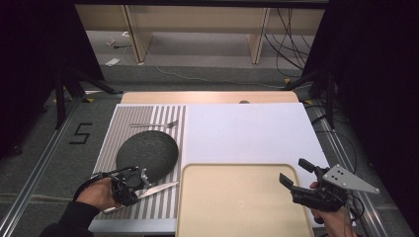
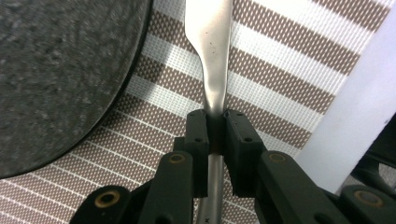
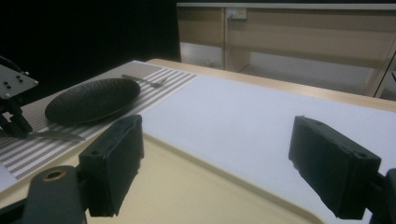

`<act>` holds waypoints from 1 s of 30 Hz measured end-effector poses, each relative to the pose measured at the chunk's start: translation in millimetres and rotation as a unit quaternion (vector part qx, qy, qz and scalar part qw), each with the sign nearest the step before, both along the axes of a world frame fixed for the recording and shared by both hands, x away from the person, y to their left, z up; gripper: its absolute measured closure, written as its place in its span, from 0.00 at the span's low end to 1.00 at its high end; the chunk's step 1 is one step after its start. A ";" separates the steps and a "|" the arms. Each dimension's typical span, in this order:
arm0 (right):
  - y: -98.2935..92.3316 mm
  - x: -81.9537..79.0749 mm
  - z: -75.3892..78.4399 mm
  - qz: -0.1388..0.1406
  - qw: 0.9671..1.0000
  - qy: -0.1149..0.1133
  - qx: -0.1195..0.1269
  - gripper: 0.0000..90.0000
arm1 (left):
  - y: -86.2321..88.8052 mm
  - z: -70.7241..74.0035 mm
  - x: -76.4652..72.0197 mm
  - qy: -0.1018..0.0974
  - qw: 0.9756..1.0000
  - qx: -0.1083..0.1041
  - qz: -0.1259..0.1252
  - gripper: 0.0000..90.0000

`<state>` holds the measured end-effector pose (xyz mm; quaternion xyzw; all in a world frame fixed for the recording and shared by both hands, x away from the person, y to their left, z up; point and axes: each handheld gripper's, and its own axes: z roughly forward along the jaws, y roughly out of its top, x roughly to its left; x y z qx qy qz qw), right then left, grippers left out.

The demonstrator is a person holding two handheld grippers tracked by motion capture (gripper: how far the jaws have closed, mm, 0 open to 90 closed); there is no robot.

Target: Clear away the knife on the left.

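- Dark curtains flank a pale wooden table (image 1: 210, 96), which carries a striped placemat (image 1: 111, 133), a white sheet (image 1: 247, 131) and a beige tray (image 1: 237, 197) on the person's side.
- Nearest, the left gripper (image 2: 215, 126) has its two black jaws drawn in tight on the narrow neck of a table knife (image 2: 211, 56); its pads press the metal from both sides, so the knife is gripped.
- From those jaws, the knife's blade runs straight ahead, low over the brown and white stripes; whether it touches them I cannot tell.
- Just to the left of the blade, seen along this gripper, lies a dark round plate (image 2: 60, 79) on the same mat.
- Beyond the plate, at the mat's far end, rests a fork (image 1: 154, 124).
- Well apart to the other side, the right gripper (image 3: 219, 163) hangs over the tray's near edge with its jaws spread wide and nothing between them.
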<state>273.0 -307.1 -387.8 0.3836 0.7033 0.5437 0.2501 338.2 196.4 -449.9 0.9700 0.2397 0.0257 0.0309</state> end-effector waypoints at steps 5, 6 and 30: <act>-0.1 0.1 -0.1 0.001 1.000 0.001 0.000 0.21 | -3.5 12.6 -2.9 -0.005 1.000 -0.010 0.024 0.89; -0.1 0.0 0.0 0.001 1.000 0.000 0.000 0.21 | -4.6 15.4 -4.0 -0.010 0.999 -0.014 0.027 0.89; -0.9 -0.4 0.4 0.003 1.000 -0.003 0.001 0.21 | -94.8 72.7 -21.5 -0.021 0.984 -0.174 0.038 0.89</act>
